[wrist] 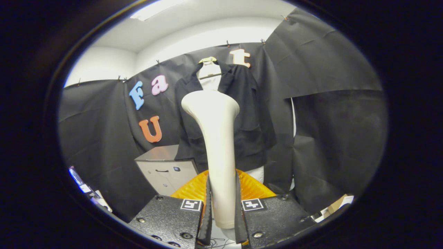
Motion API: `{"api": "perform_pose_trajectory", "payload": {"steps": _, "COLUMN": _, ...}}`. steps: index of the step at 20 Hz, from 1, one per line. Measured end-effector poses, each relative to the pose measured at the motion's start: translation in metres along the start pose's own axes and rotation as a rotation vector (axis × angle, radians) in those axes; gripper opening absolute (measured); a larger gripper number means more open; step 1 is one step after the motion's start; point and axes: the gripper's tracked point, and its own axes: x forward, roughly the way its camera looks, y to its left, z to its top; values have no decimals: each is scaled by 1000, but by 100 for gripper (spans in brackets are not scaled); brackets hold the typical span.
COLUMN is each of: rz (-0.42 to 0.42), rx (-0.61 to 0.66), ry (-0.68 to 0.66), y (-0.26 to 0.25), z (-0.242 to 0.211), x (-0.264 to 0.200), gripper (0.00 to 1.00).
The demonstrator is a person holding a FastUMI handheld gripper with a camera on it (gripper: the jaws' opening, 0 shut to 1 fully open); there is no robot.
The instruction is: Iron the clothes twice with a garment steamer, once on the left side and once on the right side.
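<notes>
In the gripper view, the gripper (222, 207) clamps both fingers on the handle of one cream-white steamer (216, 138), which stands upright between them, its wider head at twelve o'clock. Beyond it, one dark jacket (249, 114) hangs open on a hanger (208, 60) against the booth wall. One grey cabinet (166, 169) stands at about nine o'clock of the jacket's hem.
</notes>
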Motion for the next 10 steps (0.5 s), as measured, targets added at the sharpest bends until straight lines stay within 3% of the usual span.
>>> {"api": "perform_pose_trajectory", "payload": {"steps": 10, "rz": 130, "rx": 7, "ry": 18, "y": -19, "z": -7, "x": -68, "gripper": 29}}
